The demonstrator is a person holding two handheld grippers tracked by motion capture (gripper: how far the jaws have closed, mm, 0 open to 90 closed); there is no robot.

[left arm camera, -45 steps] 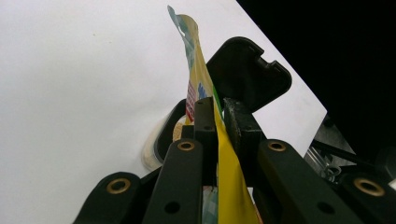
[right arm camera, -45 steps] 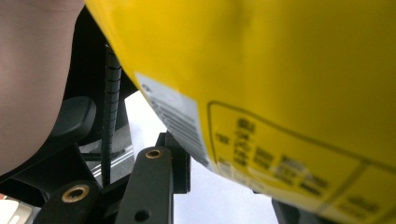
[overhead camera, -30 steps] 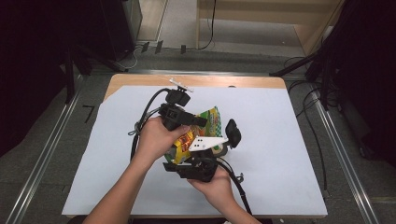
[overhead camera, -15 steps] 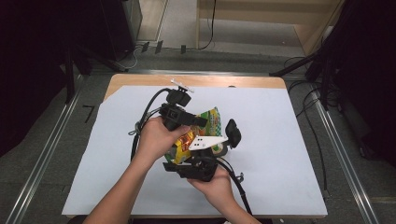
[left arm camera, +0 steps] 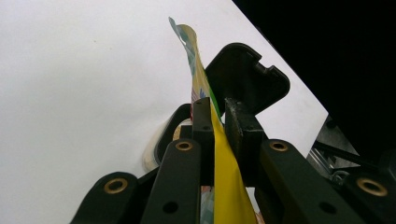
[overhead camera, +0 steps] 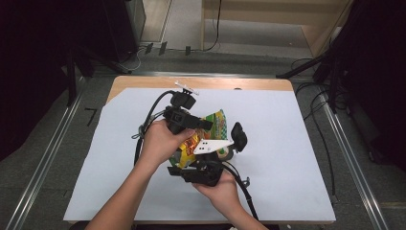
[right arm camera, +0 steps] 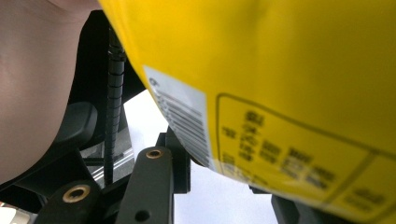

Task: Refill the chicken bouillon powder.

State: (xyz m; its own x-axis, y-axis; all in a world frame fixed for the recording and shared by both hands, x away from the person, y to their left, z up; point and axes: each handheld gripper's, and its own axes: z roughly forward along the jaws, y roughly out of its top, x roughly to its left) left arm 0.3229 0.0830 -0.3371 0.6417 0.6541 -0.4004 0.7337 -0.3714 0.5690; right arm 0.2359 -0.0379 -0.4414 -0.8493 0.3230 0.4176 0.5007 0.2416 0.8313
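A yellow and green snack bag (overhead camera: 218, 122) is held off the table between both hands. My left gripper (overhead camera: 206, 125) is shut on the bag's thin edge (left arm camera: 201, 79), which runs up between the jaws (left arm camera: 219, 112). My right gripper (overhead camera: 191, 165) sits just below, close to the person, pointing at the bag's lower part. In the right gripper view the yellow bag (right arm camera: 280, 70) with its barcode hangs right in front. Its lower edge reaches between my right gripper's (right arm camera: 219, 172) jaws, which stand a little apart; the tips are hidden behind the bag.
A white sheet (overhead camera: 297, 143) covers the wooden table (overhead camera: 143, 82). A dark ring-shaped roll (overhead camera: 226, 154) lies on the sheet under the bag. Cables (overhead camera: 153, 110) trail from both grippers. Metal rails and dark floor surround the table.
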